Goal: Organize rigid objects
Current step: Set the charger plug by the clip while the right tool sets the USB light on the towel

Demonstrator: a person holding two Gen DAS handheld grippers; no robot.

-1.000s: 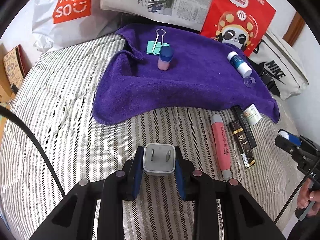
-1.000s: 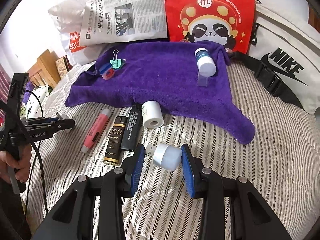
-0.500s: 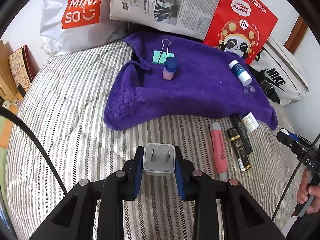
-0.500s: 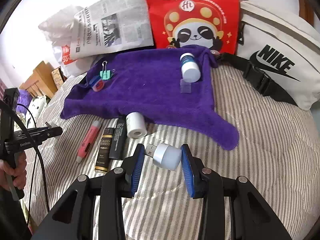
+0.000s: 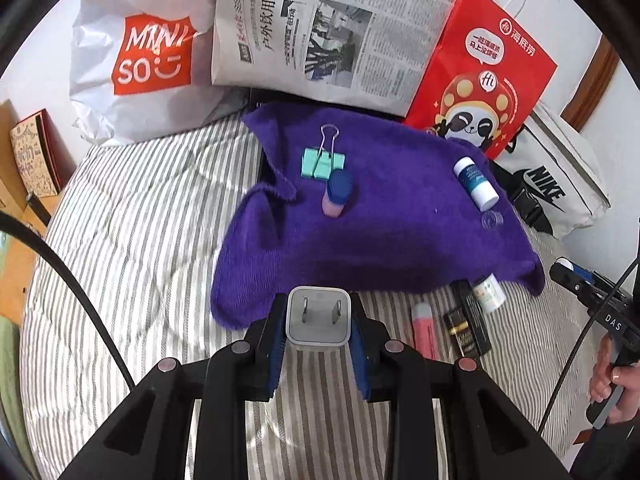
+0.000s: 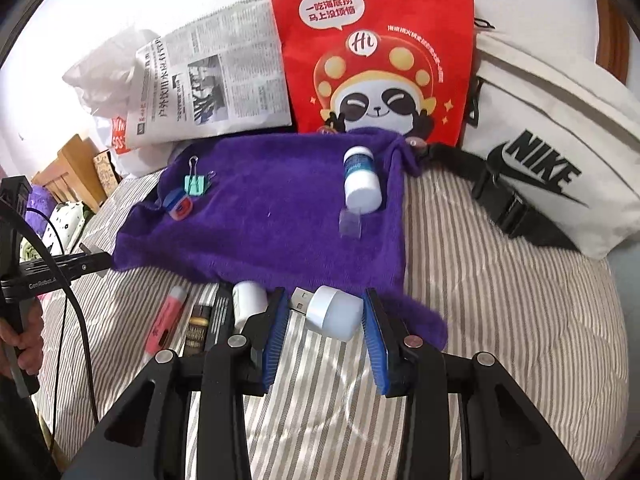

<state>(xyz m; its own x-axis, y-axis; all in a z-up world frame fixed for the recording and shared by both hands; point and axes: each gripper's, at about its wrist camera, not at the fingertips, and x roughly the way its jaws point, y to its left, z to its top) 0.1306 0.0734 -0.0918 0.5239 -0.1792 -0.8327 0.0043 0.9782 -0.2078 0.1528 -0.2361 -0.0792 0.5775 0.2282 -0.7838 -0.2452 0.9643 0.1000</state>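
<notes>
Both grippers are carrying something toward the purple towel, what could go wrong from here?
1. The USB light sits askew in the right gripper, plug end pointing sideways, so it may twist or slip out.
2. The white bottle lies on its side on the towel; a nudge while placing could roll it off.
3. The left gripper holds the charger by smooth sides; setting it on soft bedding may tip it.
</notes>
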